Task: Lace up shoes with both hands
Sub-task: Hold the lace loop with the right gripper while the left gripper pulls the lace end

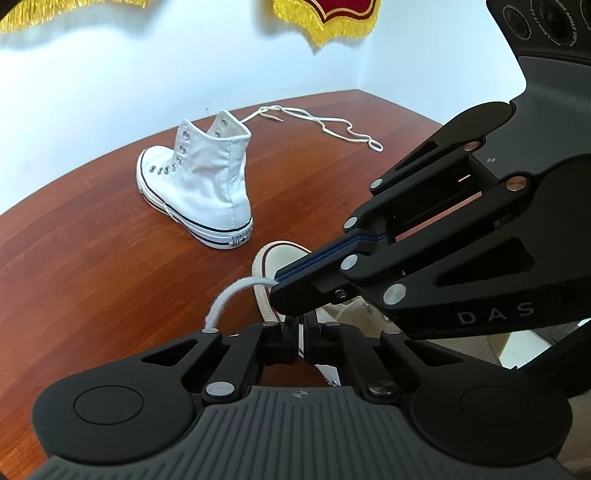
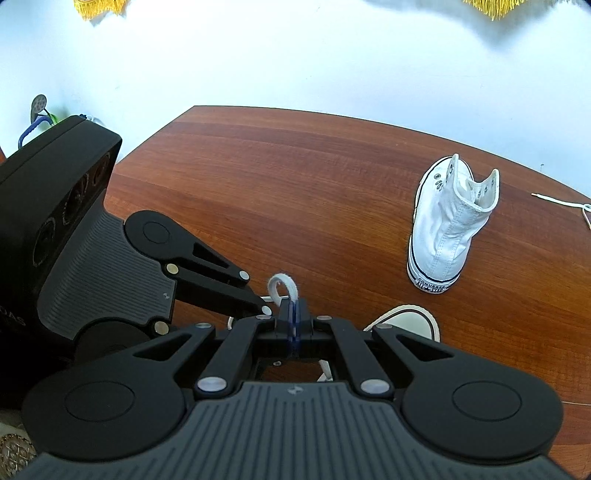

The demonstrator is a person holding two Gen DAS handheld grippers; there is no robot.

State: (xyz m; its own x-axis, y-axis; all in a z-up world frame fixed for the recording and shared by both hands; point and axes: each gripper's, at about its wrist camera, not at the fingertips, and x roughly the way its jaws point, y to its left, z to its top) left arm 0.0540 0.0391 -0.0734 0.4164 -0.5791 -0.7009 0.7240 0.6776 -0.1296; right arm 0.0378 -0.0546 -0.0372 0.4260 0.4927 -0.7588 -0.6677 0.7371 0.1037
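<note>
A white high-top shoe (image 1: pixel 199 177) stands upright on the wooden table (image 1: pixel 92 258), unlaced; it also shows in the right wrist view (image 2: pixel 448 225). A second cream shoe (image 1: pixel 280 258) lies close under both grippers, mostly hidden; its toe shows in the right wrist view (image 2: pixel 410 317). A white lace (image 1: pixel 229 295) arcs between the grippers. My right gripper (image 1: pixel 275 282) is shut on the lace (image 2: pixel 282 286). My left gripper (image 1: pixel 301 343) has its jaws nearly closed with a narrow gap; the lace passes down behind its left finger. In the right wrist view the left gripper (image 2: pixel 264 308) touches the lace loop.
A loose white lace (image 1: pixel 325 123) lies on the table behind the upright shoe, one end running to its collar. White wall behind with yellow-fringed red banners (image 1: pixel 325 18). The table's far edge (image 2: pixel 332 114) curves near the wall.
</note>
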